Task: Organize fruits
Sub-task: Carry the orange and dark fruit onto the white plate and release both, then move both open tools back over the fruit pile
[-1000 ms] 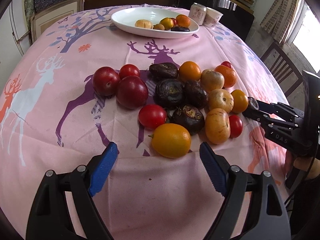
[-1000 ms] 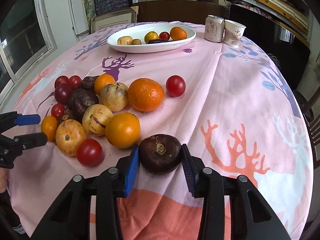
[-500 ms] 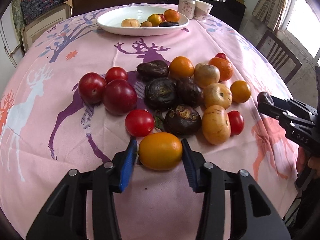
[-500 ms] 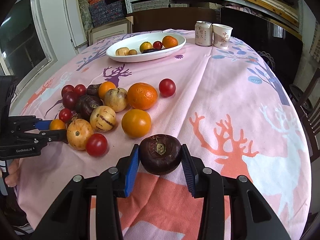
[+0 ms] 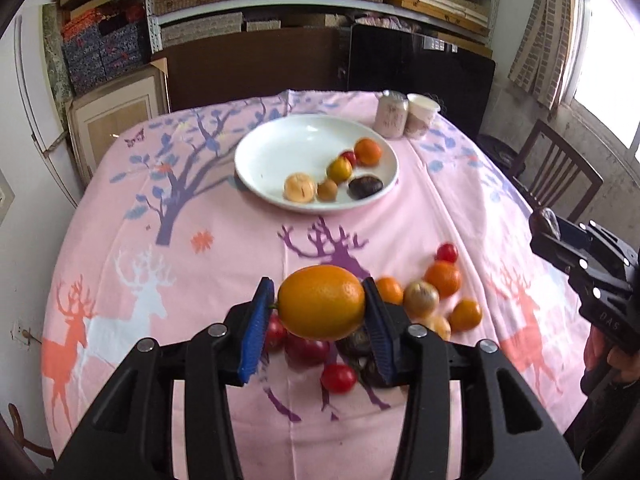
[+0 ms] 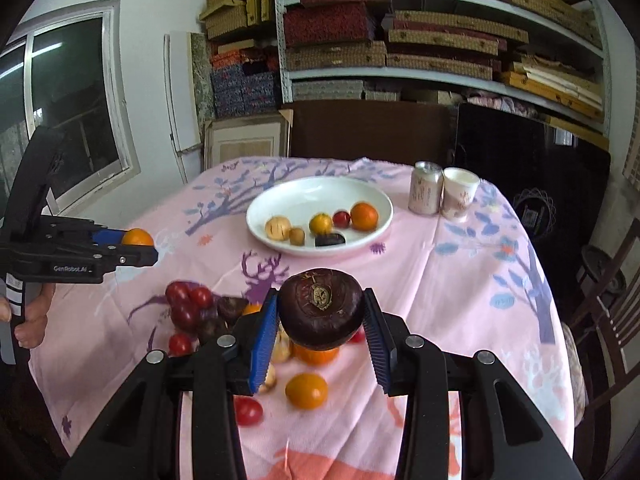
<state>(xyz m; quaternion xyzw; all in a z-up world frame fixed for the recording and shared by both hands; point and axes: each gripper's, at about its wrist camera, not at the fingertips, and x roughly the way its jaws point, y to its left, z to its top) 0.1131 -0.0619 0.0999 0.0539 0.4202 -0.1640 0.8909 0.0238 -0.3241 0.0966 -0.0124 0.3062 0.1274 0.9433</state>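
Both grippers loaded, both lifted off the surface (image 5: 224,240). Left gripper (image 5: 320,308) is closed around a yellow-orange fruit (image 5: 320,302), blue pads pressing its two ends so the long axis spans the gap; held that way it likely won't roll out. Right gripper (image 6: 320,316) is clamped on a dark purple fruit (image 6: 321,314), stem scar facing the camera, pads on its flanks. Each fruit hangs clear above the loose pile (image 5: 420,300) of red, orange and dark fruits left on the pink deer-print cloth.

White plate (image 5: 280,152) sits farther back on the surface, well apart from the pile, with six or so fruits grouped toward its right half; left half is bare, so there is room. Both grippers face the plate, so the carry looks like the step in hand: sorted fruit goes there. A can (image 6: 426,194) and a paper cup (image 6: 460,192) stand just beside the plate's right edge, so the right gripper's path should stay left of them.

Plenty of fruit remains on the cloth, so the task looks early to midway. Risk: smooth round fruit slipping under a light squeeze.
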